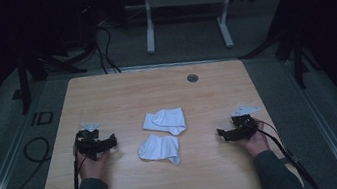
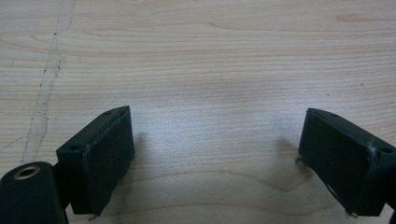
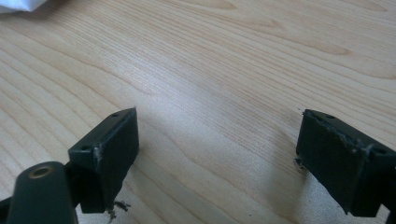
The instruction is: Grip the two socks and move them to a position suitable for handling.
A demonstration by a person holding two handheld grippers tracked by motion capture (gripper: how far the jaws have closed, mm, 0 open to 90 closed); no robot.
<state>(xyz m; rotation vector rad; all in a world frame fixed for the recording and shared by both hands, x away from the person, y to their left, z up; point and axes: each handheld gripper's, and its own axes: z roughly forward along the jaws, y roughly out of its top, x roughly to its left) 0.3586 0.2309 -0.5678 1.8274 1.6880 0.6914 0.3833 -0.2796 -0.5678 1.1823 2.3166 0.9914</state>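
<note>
Left gripper (image 1: pixel 113 142) and right gripper (image 1: pixel 219 132) sit low, well apart, each held by a hand entering from below, tips pointing inward. Both sets of jaws stand wide with nothing between them. Forearms appear sleeved, though lighting is dim.

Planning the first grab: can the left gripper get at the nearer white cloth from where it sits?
Probably yes: the left gripper has open jaws, and bare table lies between it and the nearer white cloth.
</note>
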